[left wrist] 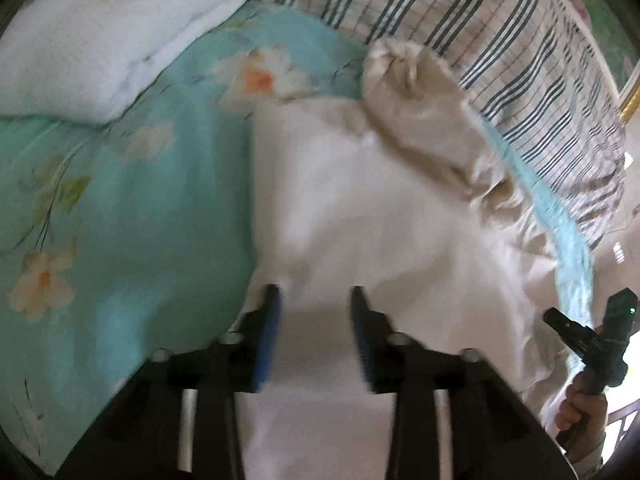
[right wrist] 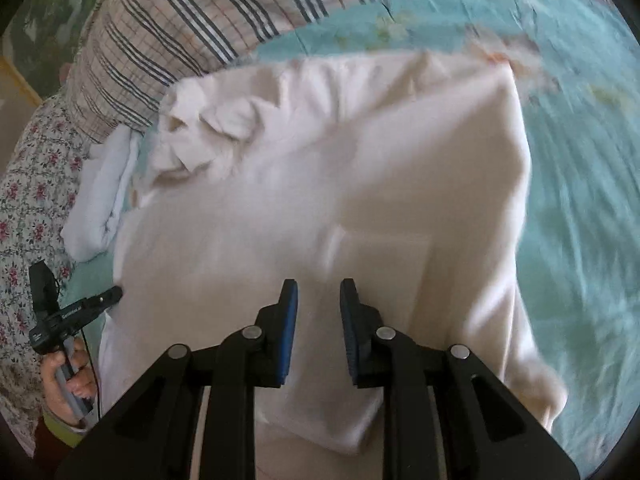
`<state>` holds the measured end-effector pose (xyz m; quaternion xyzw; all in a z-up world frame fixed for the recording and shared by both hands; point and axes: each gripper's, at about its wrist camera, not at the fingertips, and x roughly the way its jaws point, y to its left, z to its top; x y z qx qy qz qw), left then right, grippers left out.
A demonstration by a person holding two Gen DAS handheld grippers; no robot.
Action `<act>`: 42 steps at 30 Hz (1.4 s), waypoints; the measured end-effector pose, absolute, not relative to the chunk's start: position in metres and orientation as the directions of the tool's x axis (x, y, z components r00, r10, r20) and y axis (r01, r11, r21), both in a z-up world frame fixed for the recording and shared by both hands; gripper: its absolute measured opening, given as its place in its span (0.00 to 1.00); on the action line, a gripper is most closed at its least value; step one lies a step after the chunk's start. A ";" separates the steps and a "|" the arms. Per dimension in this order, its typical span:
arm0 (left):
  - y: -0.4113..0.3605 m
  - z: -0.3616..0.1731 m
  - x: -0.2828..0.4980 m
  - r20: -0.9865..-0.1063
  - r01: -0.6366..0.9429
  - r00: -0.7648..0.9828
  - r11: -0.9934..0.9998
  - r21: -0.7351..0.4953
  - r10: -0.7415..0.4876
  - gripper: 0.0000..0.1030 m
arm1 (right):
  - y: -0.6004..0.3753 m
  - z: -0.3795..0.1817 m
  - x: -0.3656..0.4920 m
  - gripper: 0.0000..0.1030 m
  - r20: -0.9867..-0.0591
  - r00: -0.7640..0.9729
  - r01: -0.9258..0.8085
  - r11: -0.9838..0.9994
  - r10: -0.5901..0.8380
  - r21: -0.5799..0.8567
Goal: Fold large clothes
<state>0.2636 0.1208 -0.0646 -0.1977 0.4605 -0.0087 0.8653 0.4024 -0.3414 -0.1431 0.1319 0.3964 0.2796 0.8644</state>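
A large cream-white garment [left wrist: 360, 200] lies spread on a teal floral bedsheet [left wrist: 120, 200], with a bunched beige part [left wrist: 420, 120] at its far end. My left gripper [left wrist: 316, 292] is open, its fingers just above the garment's near edge, holding nothing. In the right wrist view the same garment [right wrist: 320, 180] lies partly folded, with a crumpled collar area [right wrist: 196, 140] at the far left. My right gripper [right wrist: 318, 286] is open over the garment and holds nothing. Each gripper shows at the edge of the other's view: the right one [left wrist: 576, 332] and the left one [right wrist: 72, 312].
A folded white blanket [left wrist: 100, 40] lies at the far left of the bed. A striped plaid pillow or quilt [left wrist: 500, 40] runs along the far side, also in the right wrist view [right wrist: 180, 20]. A small white cloth [right wrist: 100, 200] lies beside the garment. A floral-clothed person [right wrist: 28, 200] stands left.
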 end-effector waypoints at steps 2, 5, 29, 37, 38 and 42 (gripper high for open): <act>0.115 -0.050 0.281 -0.774 -0.140 0.597 0.922 -0.360 -0.211 0.45 | -0.331 -0.128 0.412 0.22 -0.591 0.527 -0.407 0.792 0.611 0.456; 0.107 -0.032 0.315 -0.756 -0.101 0.614 0.927 -0.360 -0.227 0.52 | -0.305 -0.100 0.432 0.33 -0.569 0.540 -0.471 0.783 0.620 0.407; 0.110 -0.058 0.522 -0.744 -0.034 0.632 0.952 -0.305 -0.216 0.02 | -0.113 -0.065 0.609 0.01 -0.650 0.566 -0.685 0.728 0.507 -0.029; 0.083 0.017 0.428 -0.571 0.100 0.786 0.960 -0.262 -0.238 0.02 | -0.208 -0.015 0.533 0.01 -0.457 0.603 -0.675 0.724 0.654 0.144; 0.076 0.024 0.409 -0.549 0.129 0.798 0.961 -0.245 -0.247 0.02 | -0.219 -0.013 0.521 0.01 -0.443 0.607 -0.675 0.722 0.660 0.151; 0.051 0.022 0.347 -0.524 0.204 0.801 0.955 -0.215 -0.290 0.02 | -0.276 -0.023 0.463 0.01 -0.403 0.597 -0.664 0.709 0.694 0.237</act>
